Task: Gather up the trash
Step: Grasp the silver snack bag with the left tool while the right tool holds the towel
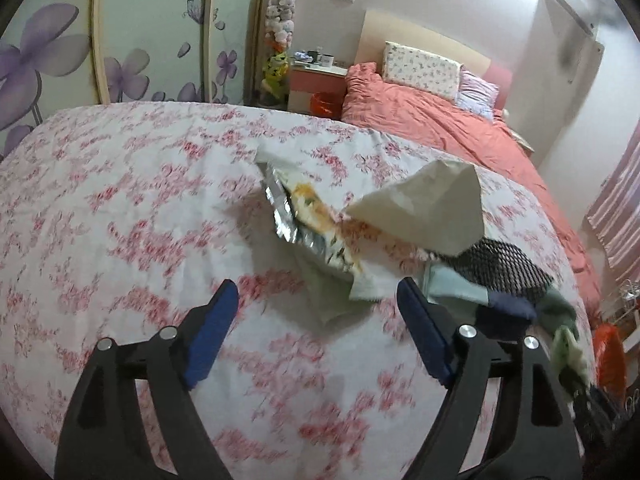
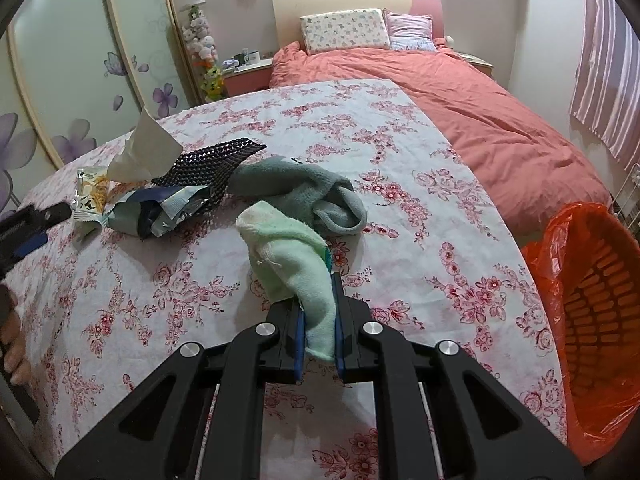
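Observation:
My left gripper (image 1: 318,300) is open above the floral cloth, just short of a torn foil snack wrapper (image 1: 308,220). A crumpled white tissue (image 1: 424,208) stands beside it, with a black mesh piece (image 1: 504,266) behind. My right gripper (image 2: 318,308) is shut on a light green sock (image 2: 292,256), lifted a little off the cloth. A grey-green sock (image 2: 304,192) lies just beyond it. A blue-silver wrapper (image 2: 160,212), the tissue (image 2: 140,152) and the mesh (image 2: 216,160) lie to the left. An orange-lined trash basket (image 2: 592,304) stands at the right.
The floral-covered surface (image 2: 400,208) drops off at its right edge toward the basket. A bed with a coral duvet (image 2: 480,112) lies behind. A nightstand (image 1: 318,80) and floral wardrobe doors (image 1: 60,60) are at the back left. The left gripper shows at the right wrist view's left edge (image 2: 24,232).

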Tool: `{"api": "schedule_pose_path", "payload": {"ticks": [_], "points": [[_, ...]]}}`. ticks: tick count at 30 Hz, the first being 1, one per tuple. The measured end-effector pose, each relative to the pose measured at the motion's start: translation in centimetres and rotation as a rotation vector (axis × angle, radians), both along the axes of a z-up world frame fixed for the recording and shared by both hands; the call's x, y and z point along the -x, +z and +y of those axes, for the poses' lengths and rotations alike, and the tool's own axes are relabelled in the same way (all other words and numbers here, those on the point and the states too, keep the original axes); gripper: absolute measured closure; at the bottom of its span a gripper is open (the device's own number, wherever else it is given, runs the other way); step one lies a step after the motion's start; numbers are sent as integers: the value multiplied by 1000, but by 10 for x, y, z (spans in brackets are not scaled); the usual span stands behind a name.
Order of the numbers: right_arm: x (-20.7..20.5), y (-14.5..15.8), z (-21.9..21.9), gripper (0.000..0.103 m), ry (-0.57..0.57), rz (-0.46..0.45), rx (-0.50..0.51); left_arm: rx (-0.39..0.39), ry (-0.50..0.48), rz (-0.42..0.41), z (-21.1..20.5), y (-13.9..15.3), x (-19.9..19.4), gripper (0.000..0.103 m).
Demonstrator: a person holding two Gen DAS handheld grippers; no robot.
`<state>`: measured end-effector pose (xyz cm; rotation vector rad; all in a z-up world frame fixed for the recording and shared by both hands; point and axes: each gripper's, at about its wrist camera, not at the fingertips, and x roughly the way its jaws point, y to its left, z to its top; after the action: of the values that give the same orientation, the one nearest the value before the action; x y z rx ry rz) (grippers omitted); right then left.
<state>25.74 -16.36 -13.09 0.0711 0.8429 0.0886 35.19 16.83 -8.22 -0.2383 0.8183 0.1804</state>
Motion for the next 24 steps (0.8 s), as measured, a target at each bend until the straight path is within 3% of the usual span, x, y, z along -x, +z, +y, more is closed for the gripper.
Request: {"api": "schedule_pose_path", "payload": {"ticks": [3, 9, 13, 24], "points": [[0, -1, 0, 92, 1, 4, -1, -48, 36, 48, -4, -7, -24, 25], [-1, -1, 0, 91, 3, 8, -1, -51, 90, 107, 3, -25, -49, 41], [-1, -2, 0, 91, 2, 9, -5, -44, 56, 102, 2, -24, -52, 63], [-1, -3, 1, 91, 3, 10, 2, -22, -119, 78, 7, -27, 8, 63]]}}
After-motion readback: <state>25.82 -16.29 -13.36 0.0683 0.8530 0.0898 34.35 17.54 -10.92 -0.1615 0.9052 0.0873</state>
